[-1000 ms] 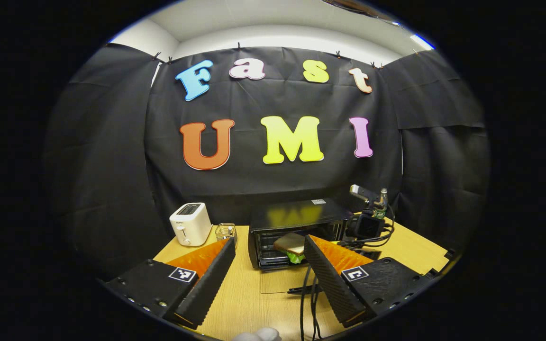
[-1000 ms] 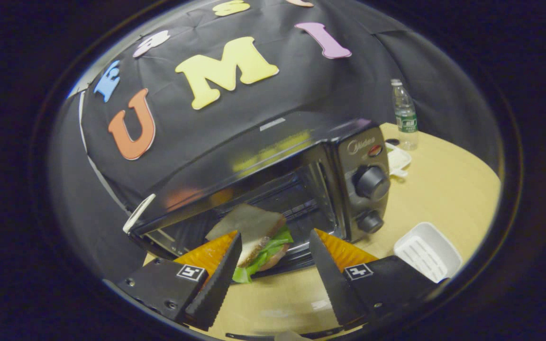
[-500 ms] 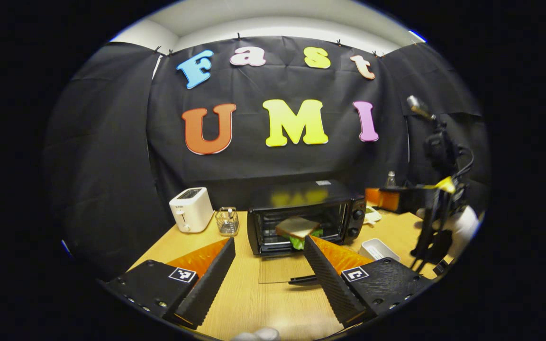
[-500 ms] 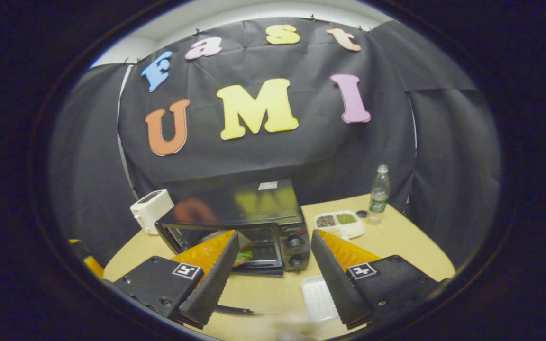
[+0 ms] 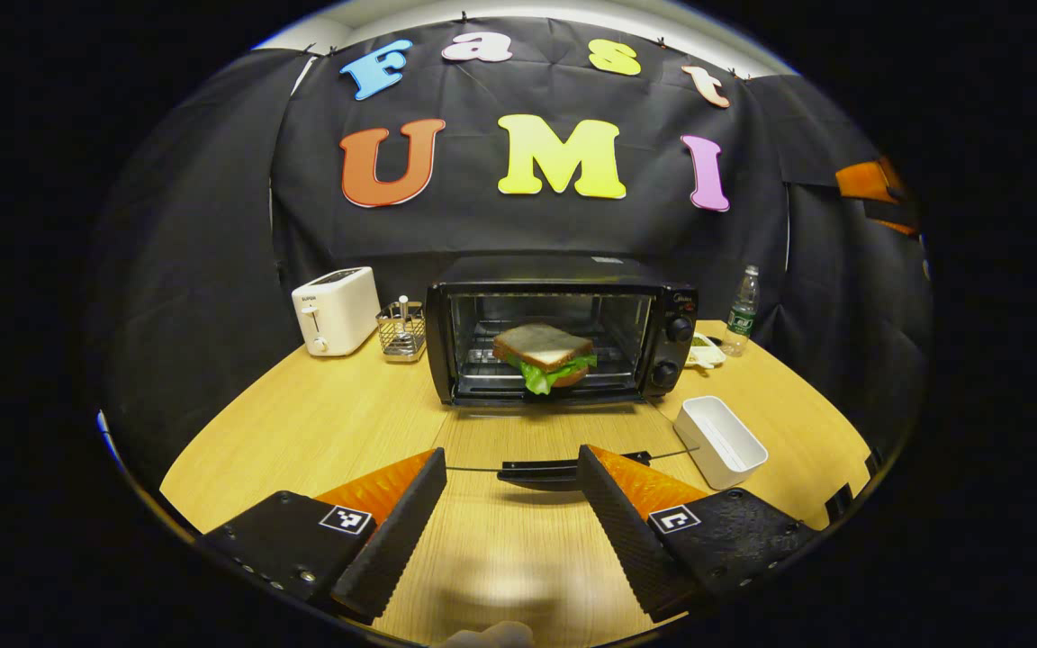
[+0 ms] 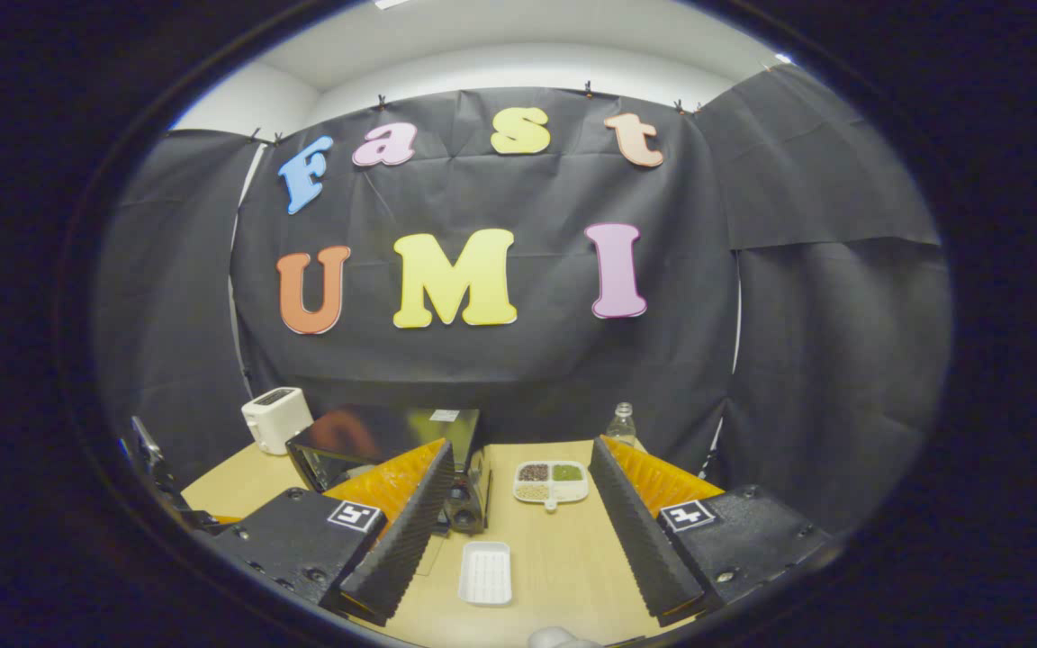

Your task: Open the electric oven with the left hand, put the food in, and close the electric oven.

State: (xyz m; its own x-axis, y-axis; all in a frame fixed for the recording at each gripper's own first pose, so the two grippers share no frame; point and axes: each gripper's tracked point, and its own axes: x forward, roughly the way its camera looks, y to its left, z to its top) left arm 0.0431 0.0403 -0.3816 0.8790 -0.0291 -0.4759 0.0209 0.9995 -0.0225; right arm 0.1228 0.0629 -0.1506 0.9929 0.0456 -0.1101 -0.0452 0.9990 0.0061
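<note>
The black electric oven [image 5: 563, 288] stands at the back of the wooden table, and its glass door lies folded down flat. A sandwich [image 5: 543, 356] with lettuce rests on the rack inside. My left gripper [image 5: 509, 461] is open just short of the door's black handle [image 5: 547, 471] and holds nothing. A part of my right gripper [image 5: 874, 187] hangs high at the right. In the right gripper view my right gripper [image 6: 520, 447] is open and empty, well back from the oven [image 6: 374, 441].
A white toaster [image 5: 335, 309] and a wire holder [image 5: 401, 329] stand left of the oven. A white tray [image 5: 720, 440], a small divided dish [image 6: 552, 481] and a water bottle [image 5: 742, 310] sit to its right.
My right gripper let go of the sandwich in the oven and drew back and up, far from it. My left gripper came round to face the open door's handle.
</note>
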